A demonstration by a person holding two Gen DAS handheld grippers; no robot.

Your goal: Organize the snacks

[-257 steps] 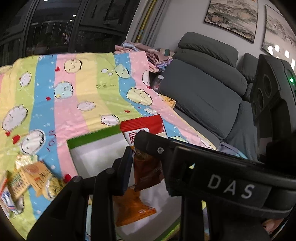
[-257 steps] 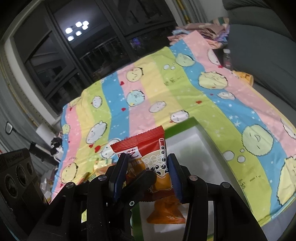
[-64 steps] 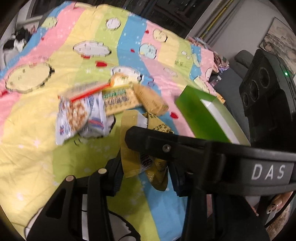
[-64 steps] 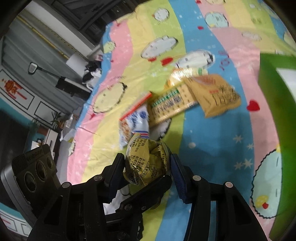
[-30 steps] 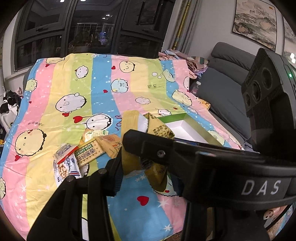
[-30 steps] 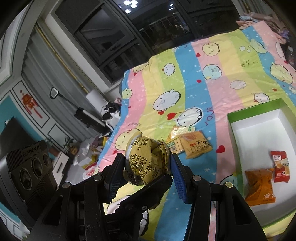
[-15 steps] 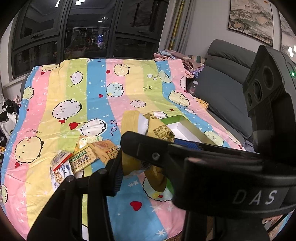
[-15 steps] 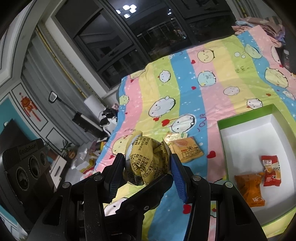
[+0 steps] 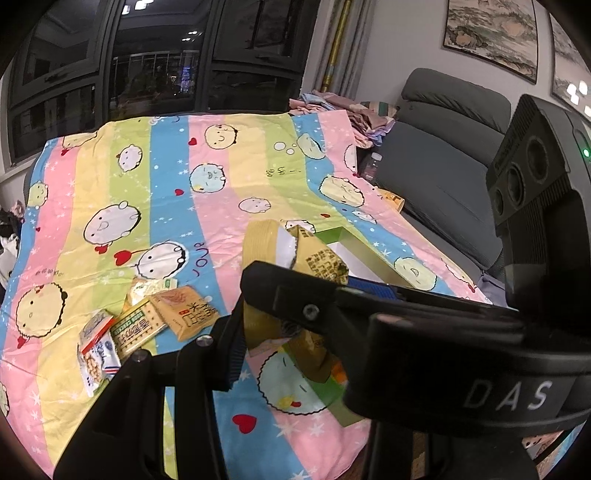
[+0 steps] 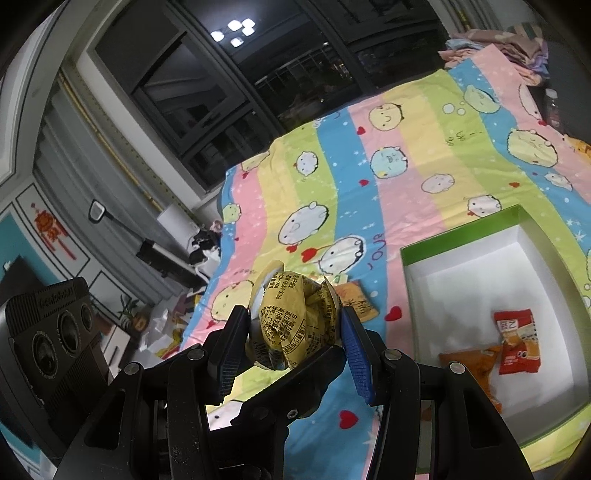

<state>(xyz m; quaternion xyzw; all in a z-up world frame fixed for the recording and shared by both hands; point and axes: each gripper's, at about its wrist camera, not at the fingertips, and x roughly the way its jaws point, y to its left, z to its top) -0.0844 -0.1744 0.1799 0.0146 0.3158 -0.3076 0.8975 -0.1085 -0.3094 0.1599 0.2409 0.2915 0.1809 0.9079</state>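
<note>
Blanket (image 10: pixel 436 173): pink, yellow, green, blue stripes, cartoon faces
Box (image 10: pixel 458 236): green rim, white inside
Held packet (image 10: pixel 291 325): yellow, black print

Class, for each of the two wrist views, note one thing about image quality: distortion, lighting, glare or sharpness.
Left wrist view: fisheye bends the window frames and blacks out the corners; the striped blanket is evenly lit and sharp. Right wrist view: ceiling lights glare in the dark window glass; print on the yellow snack packet in the right gripper reads crisply.
</note>
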